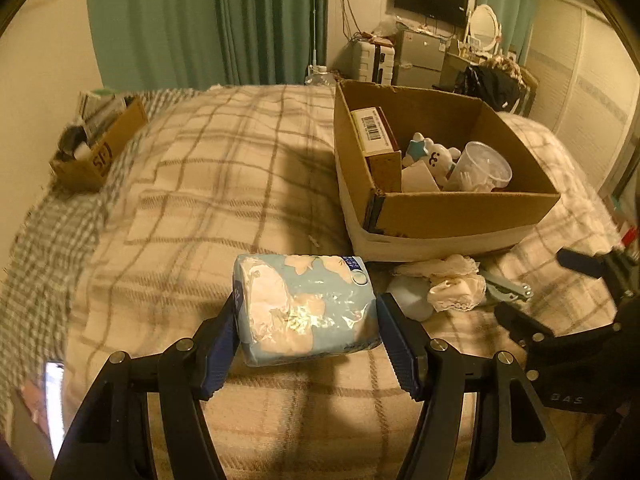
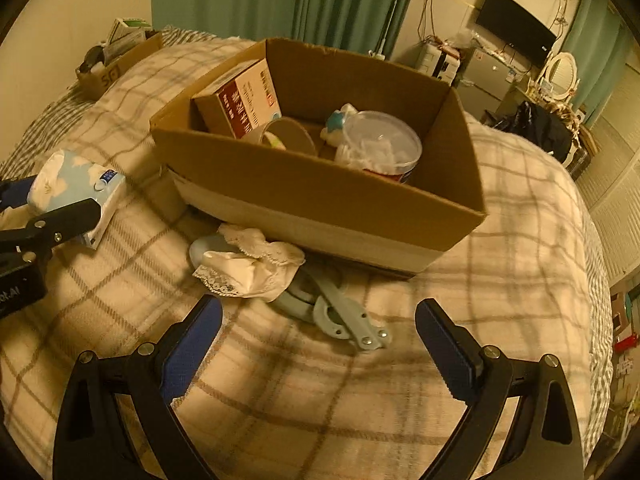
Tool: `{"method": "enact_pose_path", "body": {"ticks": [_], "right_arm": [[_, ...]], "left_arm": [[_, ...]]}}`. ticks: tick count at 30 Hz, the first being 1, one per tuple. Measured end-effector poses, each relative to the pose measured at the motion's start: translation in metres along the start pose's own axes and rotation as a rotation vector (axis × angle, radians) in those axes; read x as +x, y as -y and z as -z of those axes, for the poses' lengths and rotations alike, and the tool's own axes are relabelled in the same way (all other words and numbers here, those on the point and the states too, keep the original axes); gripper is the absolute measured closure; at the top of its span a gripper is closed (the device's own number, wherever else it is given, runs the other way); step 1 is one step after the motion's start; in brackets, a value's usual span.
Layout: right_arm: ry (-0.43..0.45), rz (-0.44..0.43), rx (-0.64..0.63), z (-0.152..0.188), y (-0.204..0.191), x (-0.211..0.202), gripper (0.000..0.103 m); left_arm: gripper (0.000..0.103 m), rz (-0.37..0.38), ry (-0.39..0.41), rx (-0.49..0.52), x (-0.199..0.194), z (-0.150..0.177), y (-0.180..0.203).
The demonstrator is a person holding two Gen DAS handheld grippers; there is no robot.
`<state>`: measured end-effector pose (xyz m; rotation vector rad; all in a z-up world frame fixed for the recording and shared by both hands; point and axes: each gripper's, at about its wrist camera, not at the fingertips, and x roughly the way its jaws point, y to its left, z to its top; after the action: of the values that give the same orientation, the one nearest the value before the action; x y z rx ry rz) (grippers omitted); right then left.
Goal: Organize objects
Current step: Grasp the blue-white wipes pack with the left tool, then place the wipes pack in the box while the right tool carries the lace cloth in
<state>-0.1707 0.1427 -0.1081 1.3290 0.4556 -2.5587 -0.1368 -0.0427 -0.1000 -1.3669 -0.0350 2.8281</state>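
My left gripper (image 1: 306, 340) is shut on a light blue tissue pack (image 1: 306, 308) and holds it just above the plaid bed cover; the pack also shows at the left of the right wrist view (image 2: 76, 184). An open cardboard box (image 1: 460, 208) stands on the bed beyond it, holding a red-and-white carton (image 1: 374, 130), a white toy figure (image 1: 434, 156) and a clear plastic cup (image 1: 486, 166). My right gripper (image 2: 318, 344) is open and empty over the bed, just short of pale blue pliers (image 2: 340, 316) and a crumpled white lace cloth (image 2: 248, 268) in front of the box (image 2: 320, 200).
A smaller cardboard box (image 1: 94, 152) of items sits at the bed's far left edge. A pale round object (image 2: 208, 246) lies partly under the cloth. Beyond the bed are green curtains (image 1: 208, 20), a suitcase, a small fridge and a wall screen.
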Motion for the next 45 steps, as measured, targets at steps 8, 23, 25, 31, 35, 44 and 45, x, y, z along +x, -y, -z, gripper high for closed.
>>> {"method": "enact_pose_path", "body": {"ticks": [8,23,25,31,35,44,45], "right_arm": [[-0.002,-0.038,-0.002,-0.011,-0.016,0.011,0.006],[-0.08,-0.077,-0.019,-0.011,-0.038,0.043,0.083],[-0.054,-0.102,0.006,-0.003,-0.034,0.027,0.09],[0.023,-0.122,0.064,0.012,-0.024,-0.017,0.092],[0.061,-0.134,0.078,0.023,-0.025,-0.042,0.092],[0.165,-0.125,0.073,0.033,-0.023,-0.104,0.092],[0.177,-0.122,0.07,0.032,-0.023,-0.111,0.092]], "left_arm": [[0.035,0.006,0.014,-0.042,-0.003,0.0,-0.011],[0.035,-0.002,-0.008,-0.068,0.005,0.006,-0.011],[0.035,-0.005,-0.009,-0.061,0.004,0.007,-0.009],[0.035,-0.001,0.006,-0.05,-0.009,0.014,-0.002],[0.035,0.023,0.013,-0.059,-0.022,0.021,0.001],[0.035,0.068,0.057,-0.056,-0.063,0.026,0.012],[0.035,0.069,0.067,-0.05,-0.068,0.024,0.014]]}}
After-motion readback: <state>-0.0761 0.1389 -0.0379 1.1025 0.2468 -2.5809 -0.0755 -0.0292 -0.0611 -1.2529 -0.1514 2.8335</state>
